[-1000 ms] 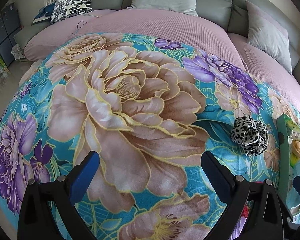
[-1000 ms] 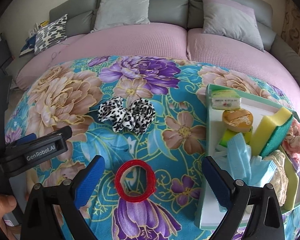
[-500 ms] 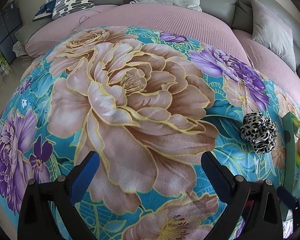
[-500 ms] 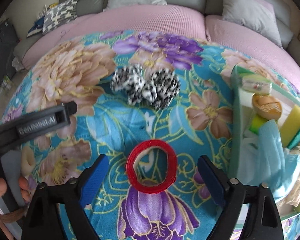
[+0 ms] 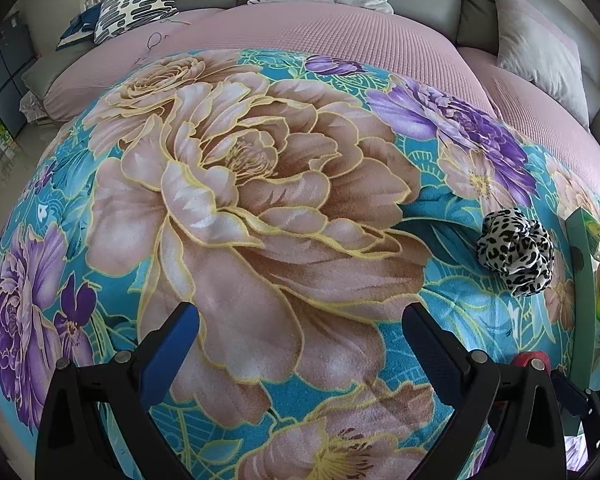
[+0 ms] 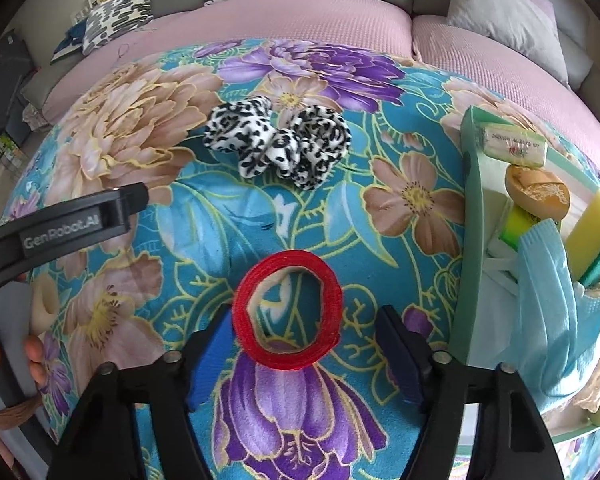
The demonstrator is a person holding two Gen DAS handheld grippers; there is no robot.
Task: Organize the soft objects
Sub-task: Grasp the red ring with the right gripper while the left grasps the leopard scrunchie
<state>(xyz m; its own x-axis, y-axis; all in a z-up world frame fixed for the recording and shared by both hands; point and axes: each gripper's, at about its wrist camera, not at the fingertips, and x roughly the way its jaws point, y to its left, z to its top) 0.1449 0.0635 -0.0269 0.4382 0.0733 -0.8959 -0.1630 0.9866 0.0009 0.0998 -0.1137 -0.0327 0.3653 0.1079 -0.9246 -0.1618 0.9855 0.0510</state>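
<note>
**A:** Start with the left wrist view. What does it show?

**B:** The left gripper [image 5: 300,344] hangs over the floral blanket [image 5: 260,208] with its jaws spread wide and nothing between them. Under the gap there is only a big beige printed bloom. Off to the right lies the leopard-print scrunchie [image 5: 514,254], well apart from the fingers. At the far right edge stands the green tray [image 5: 582,280], and a sliver of the red ring [image 5: 534,359] peeks out behind the right finger. Beyond the blanket are a pink cover [image 5: 360,32] and grey cushions [image 5: 540,48].

**A:** And the right wrist view?

**B:** The right gripper [image 6: 306,344] sits low over the blanket, its jaws narrowed around the red ring [image 6: 287,316]. The left blue pad [image 6: 212,356] looks to be touching the ring's left rim; the right pad stands just beside the right rim with a small gap, so I cannot tell whether the ring is truly clamped. The ring lies on the blanket, over a purple flower.

**A:** Where are the other soft things?

**B:** The scrunchie [image 6: 278,142] lies farther away, centre-left. The tray [image 6: 470,216] on the right holds a yellow-green sponge [image 6: 596,236], a light blue face mask [image 6: 548,300], a round orange item [image 6: 538,192] and a wrapped bar [image 6: 514,146]. The left gripper's black body [image 6: 60,228] shows at the left, held in a hand [image 6: 8,356].
</note>
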